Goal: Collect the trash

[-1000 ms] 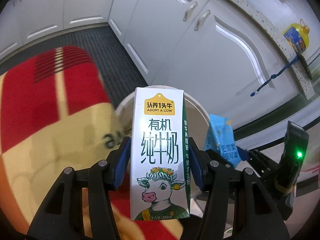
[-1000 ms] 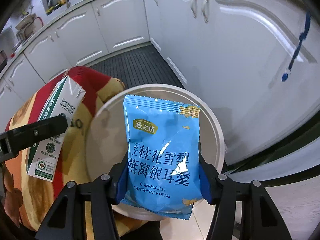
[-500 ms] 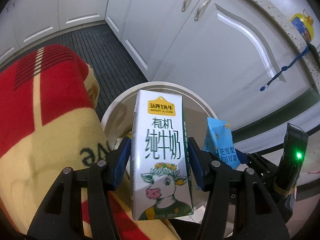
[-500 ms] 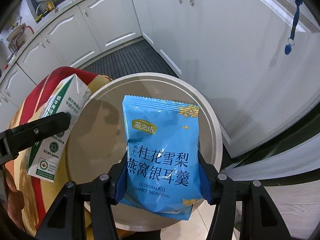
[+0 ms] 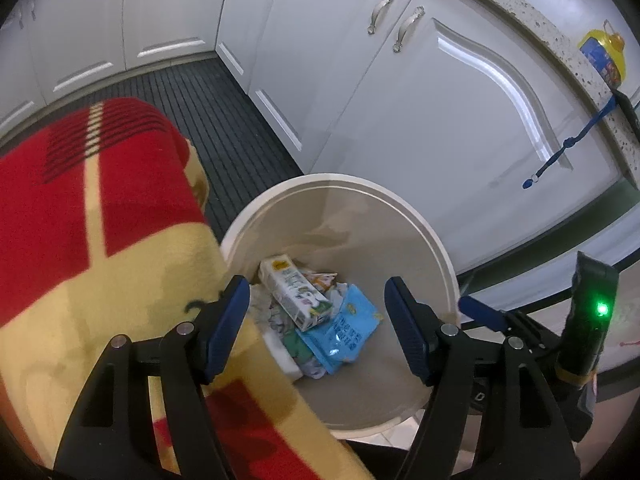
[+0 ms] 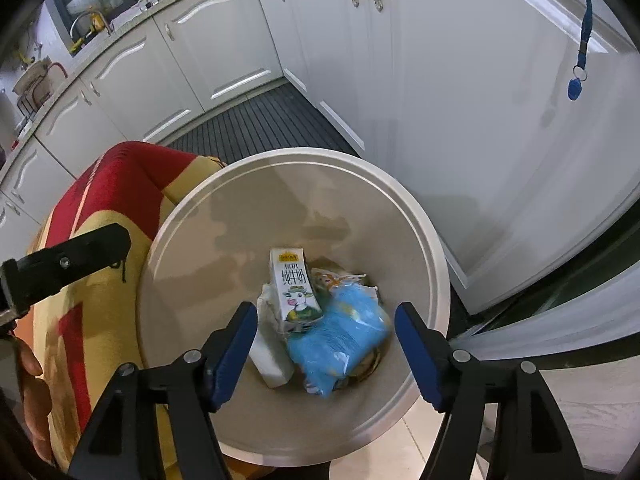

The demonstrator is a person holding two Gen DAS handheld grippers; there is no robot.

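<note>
Hovering over the round bin [image 5: 434, 240], left gripper [image 5: 318, 326] and right gripper [image 6: 326, 344] spread and empty, jaws just opened, milk carton [image 6: 294, 290] and blue packet [image 6: 340, 332] touching on the bin's bottom among other trash.

Three large green characters, 纯牛奶, are read on the front of the milk carton [image 6: 294, 290], below a small yellow logo at its 12 o'clock end whose print is too small. White lettering on the blue packet [image 5: 343, 330] is illegible.
</note>
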